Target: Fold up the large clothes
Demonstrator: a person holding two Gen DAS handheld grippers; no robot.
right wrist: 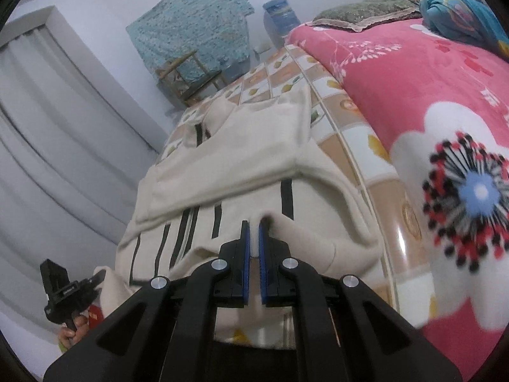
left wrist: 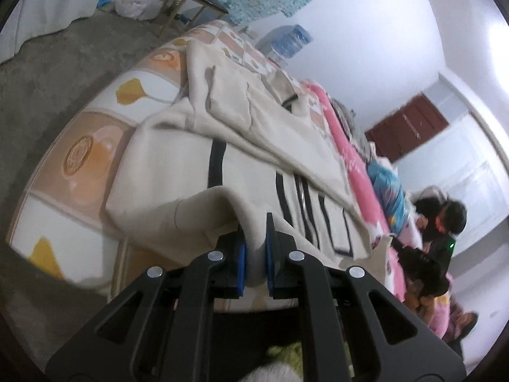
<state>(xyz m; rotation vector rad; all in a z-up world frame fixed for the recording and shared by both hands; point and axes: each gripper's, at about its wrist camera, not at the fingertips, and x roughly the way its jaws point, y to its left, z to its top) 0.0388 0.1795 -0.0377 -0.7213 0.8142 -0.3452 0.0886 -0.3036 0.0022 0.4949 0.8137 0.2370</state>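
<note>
Cloth is filling the middle of both views: a cream sweatshirt (right wrist: 241,165) with black stripes is lying on the bed, over a glossy bedsheet (right wrist: 346,108) printed with orange and white squares. The upper part of the garment is lying folded over the striped part, and its near hem is lifting off the bed.

The left gripper (left wrist: 256,248) is pinching this hem between its blue pads, nearly closed, with a thick fold of the soft fabric standing up around the fingers. The right gripper (right wrist: 253,242) is fully closed on another part of the same hem, with only a thin layer of fabric between its pads.

On the right side of the garment a narrow band of bare sheet is showing, then a fluffy pink blanket (right wrist: 429,102) with big flowers is lying. On the left side the bed edge is dropping to a rough grey floor (left wrist: 60,73), where open room is available. Beyond the far end a wooden chair (right wrist: 187,73) under a turquoise cloth (right wrist: 194,28) is standing near white curtains (right wrist: 51,121).
</note>
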